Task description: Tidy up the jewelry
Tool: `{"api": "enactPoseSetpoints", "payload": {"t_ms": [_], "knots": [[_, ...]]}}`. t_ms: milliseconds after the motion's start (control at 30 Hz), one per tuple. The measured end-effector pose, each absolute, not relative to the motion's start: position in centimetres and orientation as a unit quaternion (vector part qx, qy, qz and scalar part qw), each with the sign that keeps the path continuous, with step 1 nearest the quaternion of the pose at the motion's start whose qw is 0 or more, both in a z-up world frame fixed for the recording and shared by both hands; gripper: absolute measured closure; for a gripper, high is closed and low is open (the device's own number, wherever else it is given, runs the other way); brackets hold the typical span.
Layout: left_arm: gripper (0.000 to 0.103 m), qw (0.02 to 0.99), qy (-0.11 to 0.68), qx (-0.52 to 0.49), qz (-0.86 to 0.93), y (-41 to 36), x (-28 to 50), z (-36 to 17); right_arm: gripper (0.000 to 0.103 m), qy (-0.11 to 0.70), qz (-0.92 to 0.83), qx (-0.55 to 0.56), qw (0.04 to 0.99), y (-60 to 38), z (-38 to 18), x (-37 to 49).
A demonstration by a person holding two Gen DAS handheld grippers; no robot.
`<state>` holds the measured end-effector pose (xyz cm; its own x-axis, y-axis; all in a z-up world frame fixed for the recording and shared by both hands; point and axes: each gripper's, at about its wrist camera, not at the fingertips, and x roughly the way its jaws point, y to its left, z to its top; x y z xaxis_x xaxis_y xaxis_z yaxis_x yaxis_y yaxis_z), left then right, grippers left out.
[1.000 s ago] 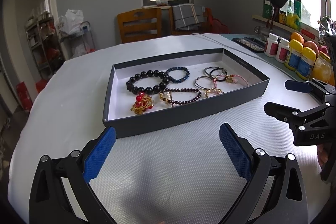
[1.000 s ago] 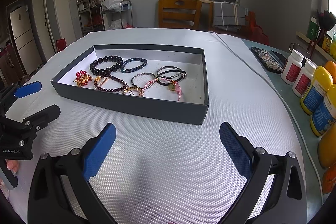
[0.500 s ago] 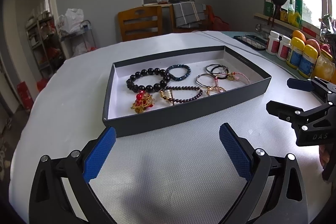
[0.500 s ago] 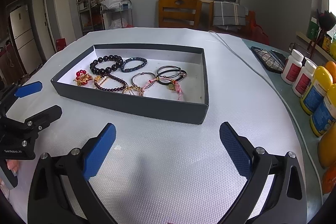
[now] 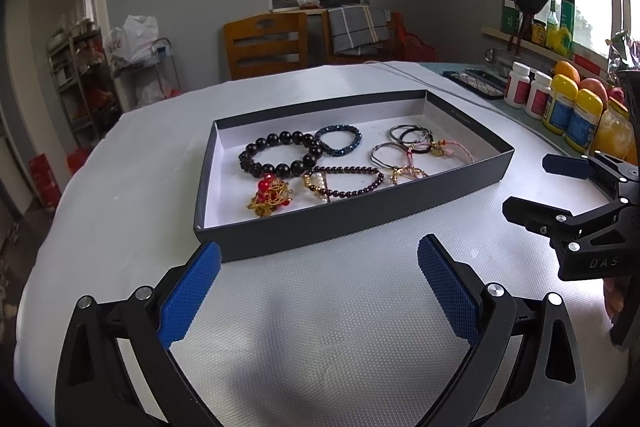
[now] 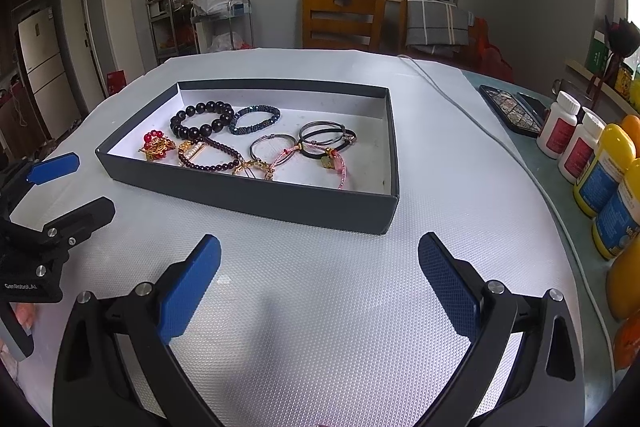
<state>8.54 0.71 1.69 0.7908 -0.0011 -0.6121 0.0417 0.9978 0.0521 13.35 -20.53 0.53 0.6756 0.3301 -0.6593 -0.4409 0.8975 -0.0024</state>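
A dark grey tray (image 5: 352,215) (image 6: 280,201) with a white floor holds several pieces of jewelry: a black bead bracelet (image 5: 280,157) (image 6: 200,121), a blue beaded bracelet (image 5: 338,141) (image 6: 256,119), a dark red bead strand (image 5: 348,183) (image 6: 212,159), a red and gold charm (image 5: 270,197) (image 6: 156,147), thin bangles (image 5: 408,135) (image 6: 324,133) and a pink cord bracelet (image 5: 452,149) (image 6: 340,167). My left gripper (image 5: 318,267) (image 6: 74,183) stands open before the tray's near wall. My right gripper (image 6: 319,267) (image 5: 536,183) is open too, at the tray's right end. Both are empty.
Bottles (image 6: 596,163) (image 5: 560,103), fruit and a dark flat case (image 6: 512,109) line the table's right side. A white cable (image 6: 480,131) runs past the tray. Wooden chairs (image 5: 266,45) stand behind the white textured table cover (image 5: 340,327).
The left wrist view has tilted slightly, so the tray sits a little lower and closer. The right gripper has barely moved. Both stay open.
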Motion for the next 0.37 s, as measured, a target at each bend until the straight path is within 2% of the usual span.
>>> {"api": "enactPoseSetpoints", "payload": {"t_ms": [367], "knots": [[0.003,0.943,0.328,0.045,-0.002,0.33,8.73,1.60,0.006,0.351,0.212,-0.081,0.908,-20.47,0.31,13.49]]}}
